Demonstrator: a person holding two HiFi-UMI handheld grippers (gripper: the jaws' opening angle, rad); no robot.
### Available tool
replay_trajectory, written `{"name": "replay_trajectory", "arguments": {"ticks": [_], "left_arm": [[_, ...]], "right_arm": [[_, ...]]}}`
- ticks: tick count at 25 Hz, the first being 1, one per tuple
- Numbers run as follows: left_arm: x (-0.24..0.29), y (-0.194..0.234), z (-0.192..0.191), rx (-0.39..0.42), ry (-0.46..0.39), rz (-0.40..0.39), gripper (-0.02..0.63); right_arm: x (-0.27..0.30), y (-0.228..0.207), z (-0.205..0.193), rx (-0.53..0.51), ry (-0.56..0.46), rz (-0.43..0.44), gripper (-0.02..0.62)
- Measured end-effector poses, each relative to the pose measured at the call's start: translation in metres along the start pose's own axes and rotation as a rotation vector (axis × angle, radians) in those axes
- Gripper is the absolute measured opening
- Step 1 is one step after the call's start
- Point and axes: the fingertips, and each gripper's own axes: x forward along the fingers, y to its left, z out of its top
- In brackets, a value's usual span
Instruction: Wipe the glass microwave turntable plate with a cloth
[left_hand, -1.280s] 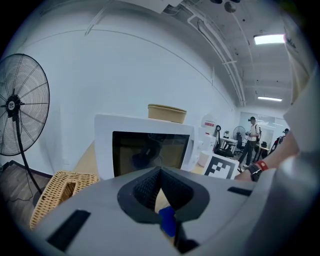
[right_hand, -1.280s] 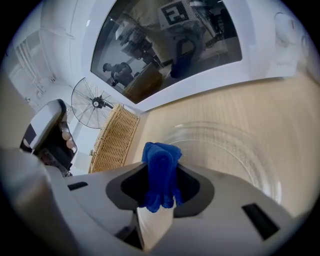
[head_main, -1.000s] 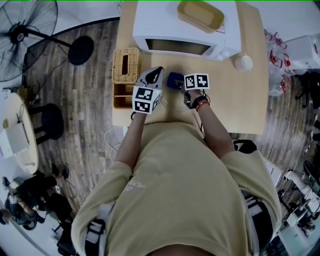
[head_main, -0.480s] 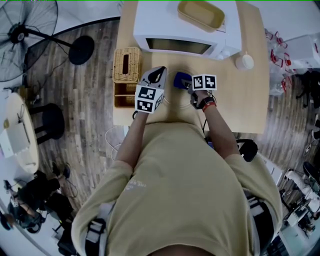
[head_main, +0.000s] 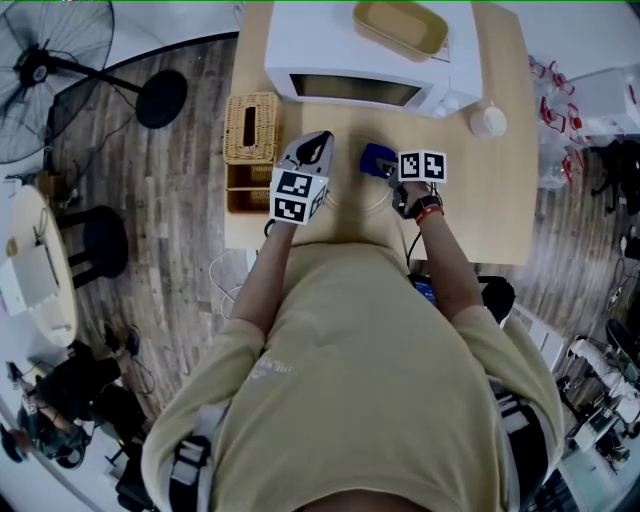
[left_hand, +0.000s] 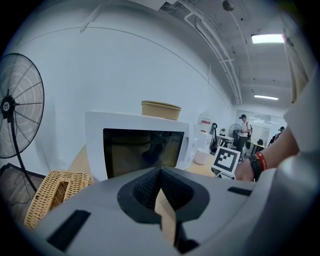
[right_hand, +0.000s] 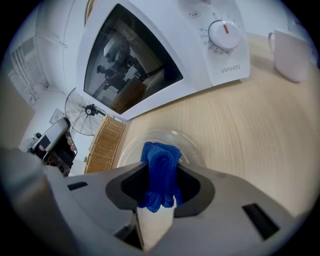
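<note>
on the desk (right_hand: 250, 135), before the closed microwave (right_hand: 150, 55): one glass turntable plate (right_hand: 187, 147), lying flat, clear, hard to make out from the head view. right gripper (right_hand: 159, 192): jaws clamped on a folded blue cloth (right_hand: 160, 165), its free end over the plate; contact with the glass could not be confirmed. left gripper (head_main: 316, 145): jaws closed together, nothing between them, held at the plate's left side, near the wicker box (head_main: 251, 128). change noted: over the last second the right gripper and cloth had slid rightward across the plate; the left gripper had not moved. reading: a wiping stroke under way, probably running toward the right rim, with more passes likely needed to cover the glass.
</note>
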Motion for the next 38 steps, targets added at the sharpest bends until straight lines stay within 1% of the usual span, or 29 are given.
{"name": "replay_trajectory", "arguments": {"ticks": [14, 22, 33, 35, 38], "left_arm": [[0.001, -0.004, -0.002, 0.002, 0.005, -0.006, 0.02], [0.002, -0.008, -0.006, 0.009, 0.012, -0.014, 0.02], [-0.002, -0.004, -0.007, -0.001, 0.006, 0.001, 0.02], [-0.003, -0.003, -0.006, -0.005, 0.003, 0.003, 0.02], [-0.004, 0.001, -0.006, -0.012, -0.001, 0.01, 0.02]], "right_arm": [[-0.028, -0.032, -0.001, 0.023, -0.02, -0.053, 0.138], [-0.041, -0.047, -0.005, 0.057, -0.039, -0.058, 0.138], [-0.042, -0.039, -0.005, 0.056, -0.065, -0.064, 0.125], [-0.042, -0.033, -0.004, 0.062, -0.077, -0.052, 0.123], [-0.038, -0.017, -0.004, 0.075, -0.085, -0.005, 0.121]]}}
